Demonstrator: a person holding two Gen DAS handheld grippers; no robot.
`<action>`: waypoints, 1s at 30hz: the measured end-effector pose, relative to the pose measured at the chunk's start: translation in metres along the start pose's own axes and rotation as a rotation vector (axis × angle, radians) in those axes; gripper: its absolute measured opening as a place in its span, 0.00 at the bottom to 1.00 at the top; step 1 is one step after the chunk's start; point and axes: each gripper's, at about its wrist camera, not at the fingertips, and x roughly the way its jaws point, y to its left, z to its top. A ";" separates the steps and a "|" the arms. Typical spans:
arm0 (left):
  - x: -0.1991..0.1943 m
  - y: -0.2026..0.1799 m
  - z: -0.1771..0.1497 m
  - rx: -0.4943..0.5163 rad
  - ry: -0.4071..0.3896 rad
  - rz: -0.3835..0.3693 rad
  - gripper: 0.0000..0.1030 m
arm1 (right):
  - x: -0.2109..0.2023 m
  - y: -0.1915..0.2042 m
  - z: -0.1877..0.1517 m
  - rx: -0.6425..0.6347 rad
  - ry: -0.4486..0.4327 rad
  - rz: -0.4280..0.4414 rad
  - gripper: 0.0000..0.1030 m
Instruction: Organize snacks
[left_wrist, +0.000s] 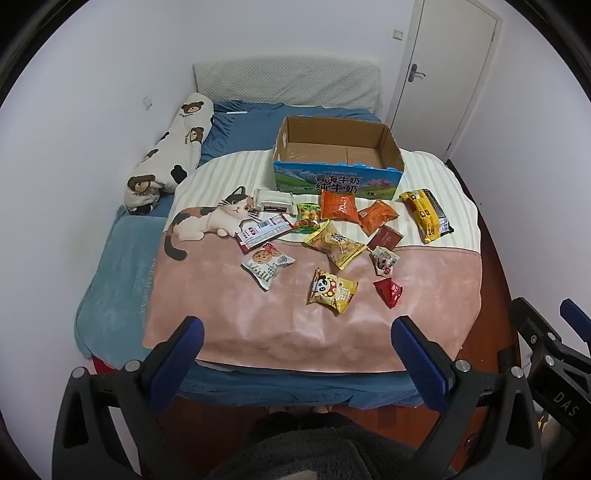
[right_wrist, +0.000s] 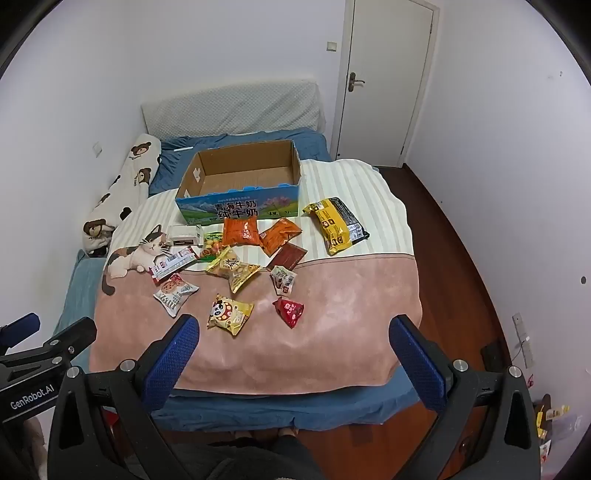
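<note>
Both the left gripper (left_wrist: 295, 332) and the right gripper (right_wrist: 293, 330) hover over the foot of the bed (left_wrist: 110, 288), jaws spread as wide as they go and holding nothing. A dozen or so snack packets lie scattered on the cat-print blanket (left_wrist: 229, 325) in front of an empty cardboard box (left_wrist: 391, 147), none yet sorted. The risks lie in the soft surface and the slick wrappers: a jaw pressing down may pinch blanket along with foil, and overlapping packs near the green packet (left_wrist: 308, 218) could lift together or slide off. The puffed panda packet (left_wrist: 332, 290) sits nearest, the small red packet (left_wrist: 388, 291) just beside it; the long yellow packet (left_wrist: 424, 214) lies apart towards the right edge, where a nudge might send it floorward.
</note>
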 end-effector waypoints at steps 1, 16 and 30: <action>0.000 0.000 0.000 0.000 -0.001 -0.002 1.00 | 0.000 0.000 0.000 -0.002 -0.008 -0.003 1.00; -0.001 0.000 0.002 0.003 -0.013 0.005 1.00 | 0.000 0.003 0.000 -0.004 -0.009 0.001 1.00; 0.000 -0.003 0.009 0.005 -0.009 0.001 1.00 | 0.000 -0.001 0.002 -0.001 -0.008 0.005 1.00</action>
